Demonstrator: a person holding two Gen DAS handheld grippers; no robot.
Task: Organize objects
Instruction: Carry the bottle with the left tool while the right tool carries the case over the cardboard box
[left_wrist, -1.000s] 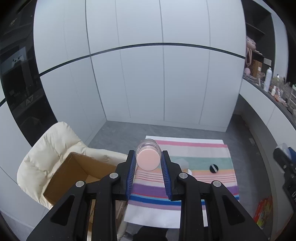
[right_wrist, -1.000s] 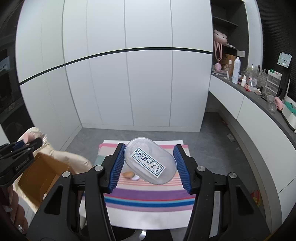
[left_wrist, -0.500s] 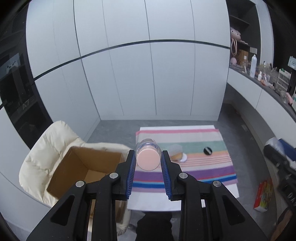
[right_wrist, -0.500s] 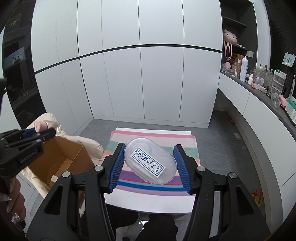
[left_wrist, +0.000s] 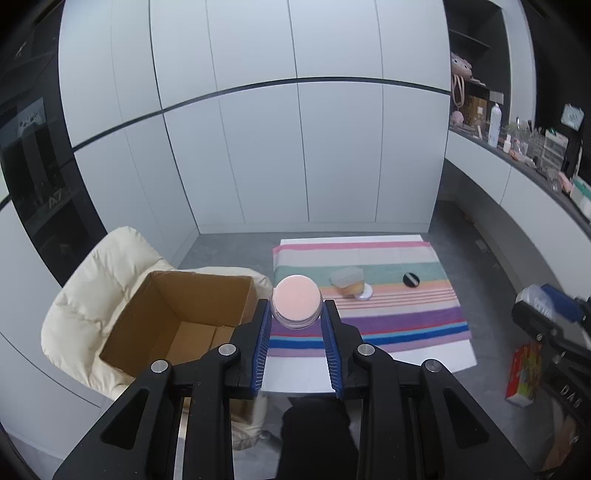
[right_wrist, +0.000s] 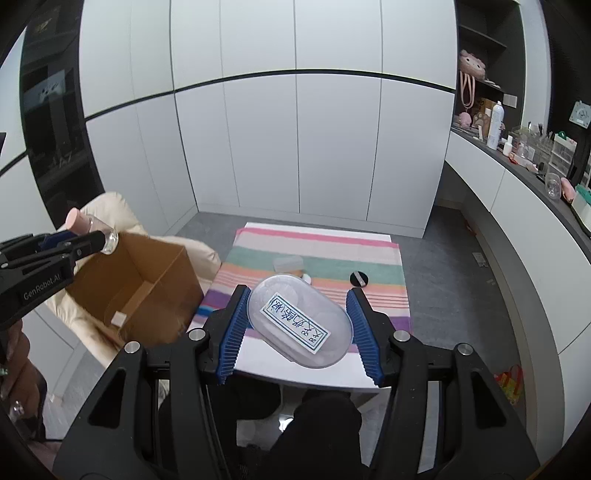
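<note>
Between the blue pads of my left gripper (left_wrist: 296, 311) sits a small clear jar (left_wrist: 296, 302) with a pink round face turned toward the camera, and the jaws are clenched tight on its sides. From the right wrist view that same jar (right_wrist: 92, 229) pokes out past the black fingers at the far left, hanging just above the near edge of the cardboard box (right_wrist: 147, 284).

Over on my right gripper (right_wrist: 297, 323), the pads grasp an oval clear plastic container (right_wrist: 298, 320), tilted, with a white label of blue handwriting across its lid. It fills the gap between the jaws, both sides touching the ribbed pads.

Below and ahead lies the table (left_wrist: 406, 363), white at its near edge, covered by a striped cloth (left_wrist: 388, 314) in pink, green, peach, purple and blue bands. On the cloth rest a small frosted tub with a tan base (left_wrist: 349, 282) and, a little to its right, a flat black round disc (left_wrist: 410, 280); the two are apart. Both are well ahead of my grippers.

To the left of the table stands the open box (left_wrist: 177, 317), brown, flaps up, propped on a cream padded chair (left_wrist: 92, 288). The left view shows its inside mostly bare.

White cabinet doors (left_wrist: 295, 147) close off the back, and a dark counter (left_wrist: 546, 173) crowded with bottles curves along the right. A dark trouser leg shows under the table edge.
</note>
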